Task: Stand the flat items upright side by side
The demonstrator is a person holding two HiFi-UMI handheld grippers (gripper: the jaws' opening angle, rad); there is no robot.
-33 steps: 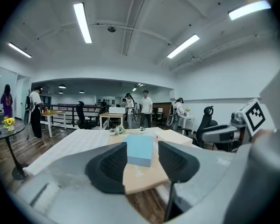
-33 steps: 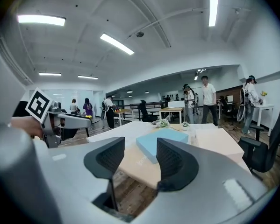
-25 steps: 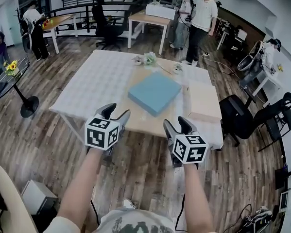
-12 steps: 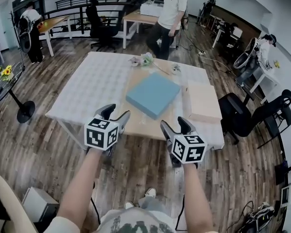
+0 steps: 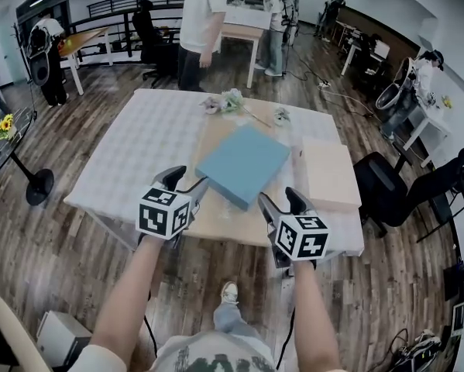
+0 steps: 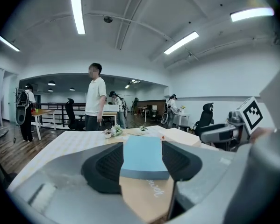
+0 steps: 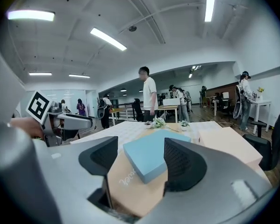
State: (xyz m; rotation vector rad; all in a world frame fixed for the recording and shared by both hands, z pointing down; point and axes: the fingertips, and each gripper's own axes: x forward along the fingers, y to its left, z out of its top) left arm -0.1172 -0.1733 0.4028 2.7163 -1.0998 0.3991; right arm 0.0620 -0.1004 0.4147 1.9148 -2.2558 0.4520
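Observation:
A flat blue box [image 5: 243, 163] lies at an angle on a brown paper sheet [image 5: 220, 211] on the white-clothed table [image 5: 139, 142]. A flat beige box [image 5: 328, 173] lies to its right. Both grippers hover at the table's near edge, short of the boxes. My left gripper [image 5: 187, 183] is open and empty; its own view shows the blue box [image 6: 143, 148] ahead between the jaws. My right gripper [image 5: 282, 201] is open too; its jaws have just been opening, with nothing between them. Its view shows the blue box [image 7: 151, 154] and beige box [image 7: 226, 141] ahead.
Small flower arrangements [image 5: 228, 101] sit at the table's far edge. A person in a white shirt [image 5: 197, 22] stands just behind the table. A black office chair [image 5: 402, 188] is to the right, and a round side table [image 5: 11, 149] to the left.
Both grippers have come forward to the table's near edge, and the table now looks closer. The person in white has walked from right to left behind the table.

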